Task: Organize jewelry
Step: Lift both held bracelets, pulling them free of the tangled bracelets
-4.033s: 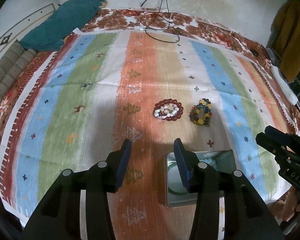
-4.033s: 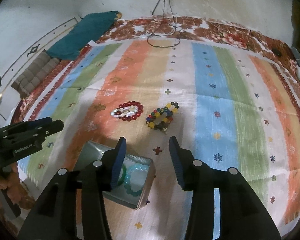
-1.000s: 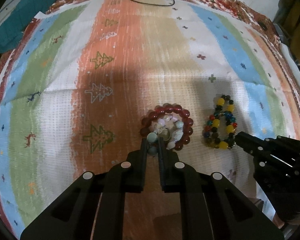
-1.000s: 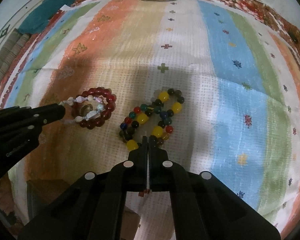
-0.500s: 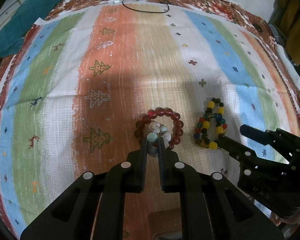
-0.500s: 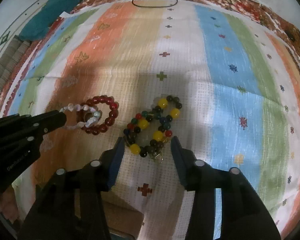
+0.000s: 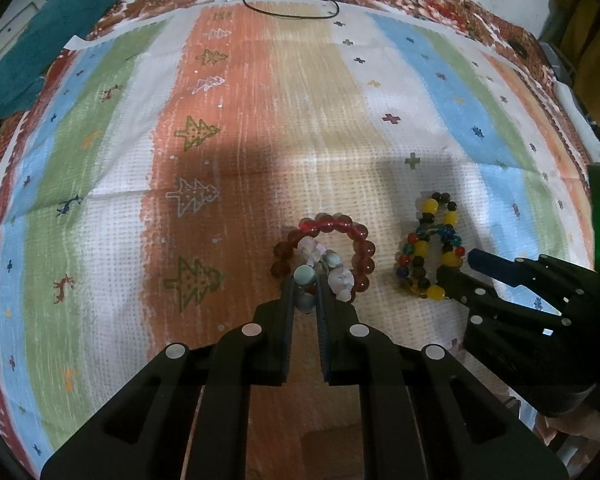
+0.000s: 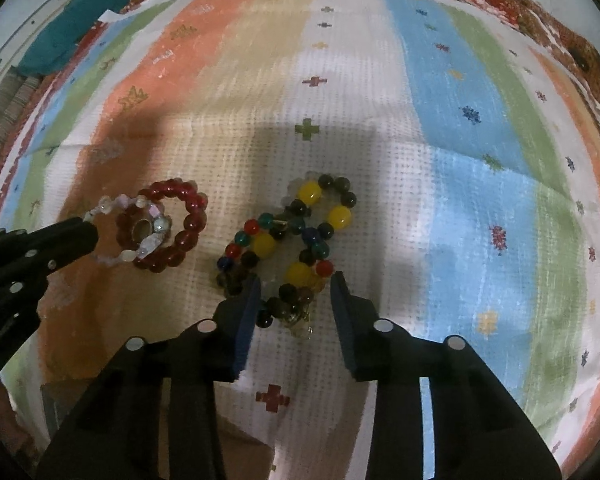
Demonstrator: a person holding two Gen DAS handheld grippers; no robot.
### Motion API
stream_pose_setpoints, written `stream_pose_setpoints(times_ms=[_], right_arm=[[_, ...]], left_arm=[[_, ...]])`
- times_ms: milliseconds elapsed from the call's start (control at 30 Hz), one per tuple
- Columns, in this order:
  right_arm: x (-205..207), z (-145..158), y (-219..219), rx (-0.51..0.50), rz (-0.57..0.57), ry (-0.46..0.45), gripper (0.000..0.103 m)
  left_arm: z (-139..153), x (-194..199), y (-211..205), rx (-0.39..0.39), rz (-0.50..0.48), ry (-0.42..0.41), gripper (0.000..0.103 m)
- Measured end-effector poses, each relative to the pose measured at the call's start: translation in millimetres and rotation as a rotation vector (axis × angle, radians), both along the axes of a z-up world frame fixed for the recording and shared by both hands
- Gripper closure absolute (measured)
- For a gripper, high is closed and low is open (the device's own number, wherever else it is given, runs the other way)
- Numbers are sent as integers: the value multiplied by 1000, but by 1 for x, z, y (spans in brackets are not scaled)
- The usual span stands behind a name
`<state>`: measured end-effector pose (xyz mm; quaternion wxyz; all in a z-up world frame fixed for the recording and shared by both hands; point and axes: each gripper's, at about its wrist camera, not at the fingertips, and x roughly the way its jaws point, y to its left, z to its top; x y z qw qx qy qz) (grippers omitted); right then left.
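A red bead bracelet (image 7: 356, 248) lies on the striped cloth with a pale stone bracelet (image 7: 332, 264) inside it. My left gripper (image 7: 305, 286) is shut on a pale bead of the stone bracelet; it also shows at the left of the right wrist view (image 8: 88, 228). A multicolour bead bracelet (image 8: 292, 236) lies twisted to the right of the red one. My right gripper (image 8: 294, 284) is open, its fingers astride the near end of the multicolour bracelet (image 7: 428, 248).
The striped cloth (image 7: 260, 120) covers a bed. A black cable (image 7: 284, 4) lies at the far edge and a teal cushion (image 7: 40, 28) at the far left. A corner of the metal box (image 8: 56, 400) shows at the lower left.
My right gripper has opened from shut and now straddles the multicolour bracelet's near end. My left gripper stays shut on the pale bracelet, which is drawn slightly out over the red one.
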<state>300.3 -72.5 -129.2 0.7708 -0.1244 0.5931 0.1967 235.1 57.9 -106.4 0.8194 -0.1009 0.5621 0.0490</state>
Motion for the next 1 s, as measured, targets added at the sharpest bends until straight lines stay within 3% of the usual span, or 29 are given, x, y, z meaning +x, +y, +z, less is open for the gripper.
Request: stream_pose_setpoints(times_ms=[267, 1000], right_arm=[[0, -4, 1, -32, 11, -8, 91], [-20, 34, -7, 13, 44, -80, 91]], left_arm=[[-3, 2, 3, 1, 2, 8, 93], [23, -10, 1, -15, 13, -48, 93]])
